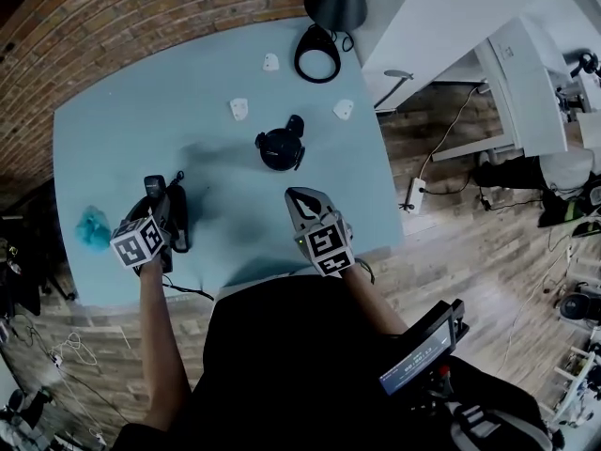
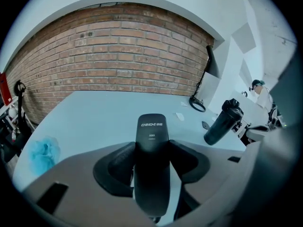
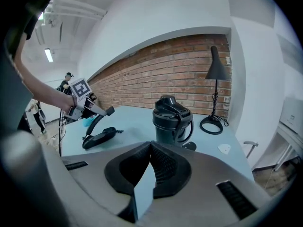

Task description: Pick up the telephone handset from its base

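Note:
My left gripper (image 2: 152, 151) is shut on the black telephone handset (image 2: 152, 135), which stands up between its jaws with white print at its top end. In the head view this gripper (image 1: 157, 216) is at the table's near left, with the handset (image 1: 154, 190) over the black base (image 1: 177, 222). The right gripper view shows the handset (image 3: 96, 120) lifted clear of the slim base (image 3: 99, 137), which lies on the table. My right gripper (image 3: 150, 148) is shut on nothing, near the table's front edge (image 1: 300, 197).
A black lidded jug (image 1: 280, 147) stands mid-table, ahead of the right gripper. A lamp's ring base (image 1: 317, 59) sits at the far edge, with three small white pieces (image 1: 238, 108) around it. A blue cloth (image 1: 94, 228) lies left of the base. A brick wall borders the light blue table (image 1: 207, 73).

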Demonstrator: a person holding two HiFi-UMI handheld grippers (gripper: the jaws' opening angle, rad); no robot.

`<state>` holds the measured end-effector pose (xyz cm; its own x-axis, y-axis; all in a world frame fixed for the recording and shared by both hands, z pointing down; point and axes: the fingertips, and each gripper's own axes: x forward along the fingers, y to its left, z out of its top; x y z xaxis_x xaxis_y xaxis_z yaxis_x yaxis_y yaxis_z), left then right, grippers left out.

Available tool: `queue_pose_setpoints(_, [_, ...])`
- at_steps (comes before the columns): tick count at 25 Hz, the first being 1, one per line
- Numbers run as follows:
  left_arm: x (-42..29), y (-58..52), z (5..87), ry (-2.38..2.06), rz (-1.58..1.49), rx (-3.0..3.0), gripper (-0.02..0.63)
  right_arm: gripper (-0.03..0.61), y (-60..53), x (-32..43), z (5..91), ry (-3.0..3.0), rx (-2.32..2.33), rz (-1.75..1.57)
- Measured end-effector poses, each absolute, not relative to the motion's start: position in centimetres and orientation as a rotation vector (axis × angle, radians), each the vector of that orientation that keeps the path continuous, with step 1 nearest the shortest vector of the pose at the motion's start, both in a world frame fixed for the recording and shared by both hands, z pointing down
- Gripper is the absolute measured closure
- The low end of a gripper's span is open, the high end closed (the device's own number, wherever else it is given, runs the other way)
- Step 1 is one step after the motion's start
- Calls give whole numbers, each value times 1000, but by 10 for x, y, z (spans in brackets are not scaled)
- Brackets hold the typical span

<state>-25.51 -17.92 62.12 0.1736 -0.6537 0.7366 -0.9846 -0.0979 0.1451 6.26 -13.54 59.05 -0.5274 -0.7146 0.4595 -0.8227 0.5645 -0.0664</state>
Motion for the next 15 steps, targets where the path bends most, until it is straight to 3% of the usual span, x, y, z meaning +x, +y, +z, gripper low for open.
queue_pose_setpoints(15, [-249,-170,556,-1515,671,2032,359,571,-139,28,554,-2434,1345,412])
